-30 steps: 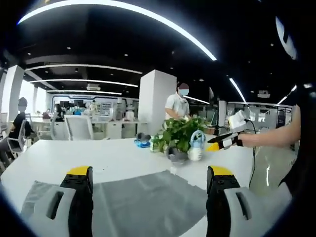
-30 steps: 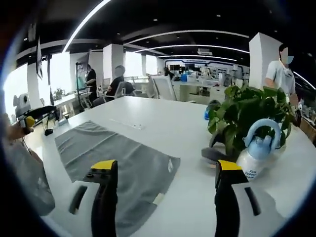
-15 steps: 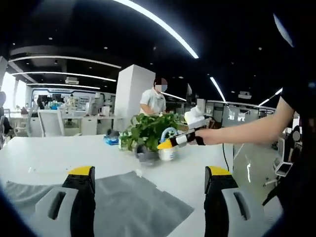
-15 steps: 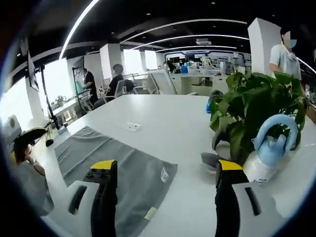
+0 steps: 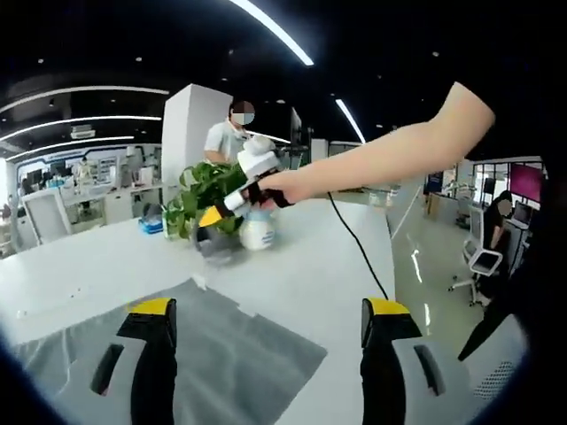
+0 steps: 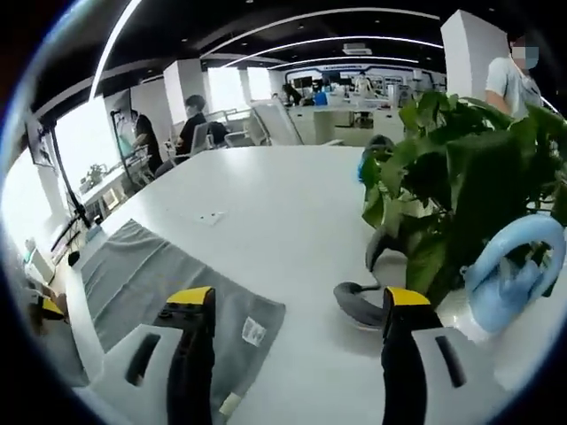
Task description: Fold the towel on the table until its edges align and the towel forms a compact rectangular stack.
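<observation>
Since a second earlier, the right claw (image 5: 211,215) had swung toward the potted plant (image 6: 461,186) at two o'clock. Both claws stayed spread, empty. Grey towel (image 6: 151,283) lay flat on the white desk (image 6: 283,212).

In the left gripper view, the left gripper (image 5: 266,363) rises from the bottom with its two yellow-tipped jaws spread wide apart and nothing between them. The person's bare right forearm (image 5: 390,155) reaches across from the right of that view, its hand (image 5: 282,186) closed round the right gripper (image 5: 232,202), which points leftward. In the right gripper view, the right gripper (image 6: 297,354) likewise stands with jaws wide apart, holding nothing.
</observation>
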A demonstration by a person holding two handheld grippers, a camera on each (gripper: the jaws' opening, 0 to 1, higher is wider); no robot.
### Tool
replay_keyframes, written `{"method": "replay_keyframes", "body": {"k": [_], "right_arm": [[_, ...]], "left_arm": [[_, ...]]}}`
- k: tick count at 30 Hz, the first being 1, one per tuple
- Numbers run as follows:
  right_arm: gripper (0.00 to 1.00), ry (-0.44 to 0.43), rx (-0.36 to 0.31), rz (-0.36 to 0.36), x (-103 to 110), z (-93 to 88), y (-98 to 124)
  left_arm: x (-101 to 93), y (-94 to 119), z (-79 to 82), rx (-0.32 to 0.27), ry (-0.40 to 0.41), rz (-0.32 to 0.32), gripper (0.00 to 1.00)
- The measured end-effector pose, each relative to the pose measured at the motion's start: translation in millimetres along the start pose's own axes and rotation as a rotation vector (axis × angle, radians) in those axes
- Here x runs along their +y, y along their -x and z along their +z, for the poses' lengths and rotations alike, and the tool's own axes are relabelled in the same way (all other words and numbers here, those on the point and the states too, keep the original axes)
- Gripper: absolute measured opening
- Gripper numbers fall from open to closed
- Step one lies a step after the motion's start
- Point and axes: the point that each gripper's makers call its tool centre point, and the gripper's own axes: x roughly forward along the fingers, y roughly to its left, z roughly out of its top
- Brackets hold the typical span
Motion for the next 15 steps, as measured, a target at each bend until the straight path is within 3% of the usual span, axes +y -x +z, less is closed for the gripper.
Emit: {"method": "replay_keyframes", "body": {"k": [5, 10, 15], "right_arm": [[0.76, -0.029, 0.016, 0.008, 0, -5.1, -20], [0.69, 0.023, 0.103, 0.013, 5, -22.1, -44], [0.6, 0.031, 0.11, 0.019, 9, -23.4, -57]], "left_arm": [[-3.9, -13, -9.4, 0.036, -0.048, -0.007, 0.88], [-15.1, -27, -23.6, 0.088, -0.082, -0.067, 0.77], [-24.2, -38, -36.6, 0.126, -0.115, -0.107, 0.62]]}}
